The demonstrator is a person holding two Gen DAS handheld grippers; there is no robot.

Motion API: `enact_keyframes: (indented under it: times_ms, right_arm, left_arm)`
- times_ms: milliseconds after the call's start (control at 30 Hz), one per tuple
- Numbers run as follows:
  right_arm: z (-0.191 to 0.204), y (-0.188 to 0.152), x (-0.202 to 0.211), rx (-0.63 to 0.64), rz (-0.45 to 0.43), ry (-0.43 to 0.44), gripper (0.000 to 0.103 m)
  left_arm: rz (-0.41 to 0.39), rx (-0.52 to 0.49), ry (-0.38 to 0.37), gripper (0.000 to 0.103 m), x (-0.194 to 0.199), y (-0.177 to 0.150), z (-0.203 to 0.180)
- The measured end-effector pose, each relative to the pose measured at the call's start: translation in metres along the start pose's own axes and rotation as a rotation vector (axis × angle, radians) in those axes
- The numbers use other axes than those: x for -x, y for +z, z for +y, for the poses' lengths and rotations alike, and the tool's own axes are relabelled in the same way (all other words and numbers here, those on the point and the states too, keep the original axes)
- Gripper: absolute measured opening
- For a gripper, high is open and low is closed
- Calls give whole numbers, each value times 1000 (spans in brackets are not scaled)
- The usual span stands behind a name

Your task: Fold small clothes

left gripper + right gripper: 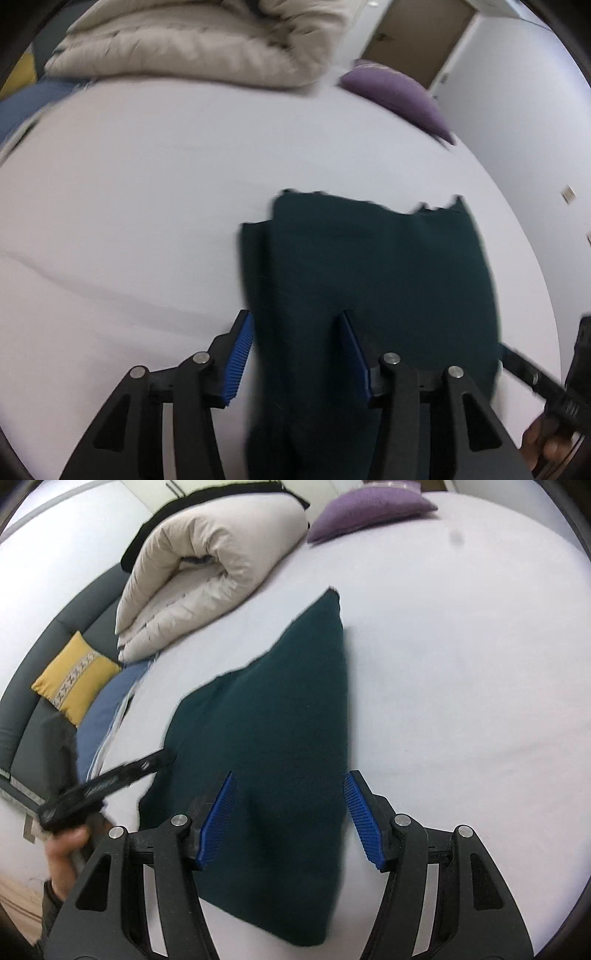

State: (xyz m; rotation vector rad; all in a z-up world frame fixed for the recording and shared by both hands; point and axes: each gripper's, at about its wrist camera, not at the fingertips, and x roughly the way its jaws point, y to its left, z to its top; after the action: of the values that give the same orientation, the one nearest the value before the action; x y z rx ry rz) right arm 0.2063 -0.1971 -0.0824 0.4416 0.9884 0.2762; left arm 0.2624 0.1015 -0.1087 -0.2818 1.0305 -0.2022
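Lying on the white bed [461, 664], our dark green cloth [266, 720] stretches long, away from us. We hold both grippers wide open over its near end, left gripper [297, 354] and right gripper [290, 812], equally close, gripping nothing

I see a dark green cloth [273, 731] on a white bed [461, 664]. Cream duvet [207, 568], purple pillow [369, 509], yellow cushion [74, 683] with a patterned stripe.

Dark green garment [373, 280], folded into layers, lying flat on white bed sheet [147, 221]
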Motion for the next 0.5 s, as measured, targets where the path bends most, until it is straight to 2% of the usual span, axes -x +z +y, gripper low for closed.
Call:
enact_keyframes:
  times_ms: [67,133,200,233,300,400,500]
  right_arm:
    - [-4,3,-12,27,24,-29,60]
    - [-7,2,-22,29,31,-21,60]
    - [-8,0,-37,15,48,-9,58]
    - [-8,-1,-41,9,49,-5,57]
    - [-4,0,-44,22,39,-12,54]
    - [7,2,-43,65,31,-40,48]
    - [22,3,-32,102,15,-50,46]
  left_arm:
    - [4,8,-1,60,-2,0,3]
    - [8,-35,15,60,-5,-5,-1]
    - [14,-45,-16,41,-8,-9,-1]
    - [6,-47,-16,28,-7,-8,-2]
    - [-8,-73,-13,22,0,-7,-7]
    - [-41,-103,2,21,9,-7,-10]
    - [-55,-56,-25,21,21,-8,2]
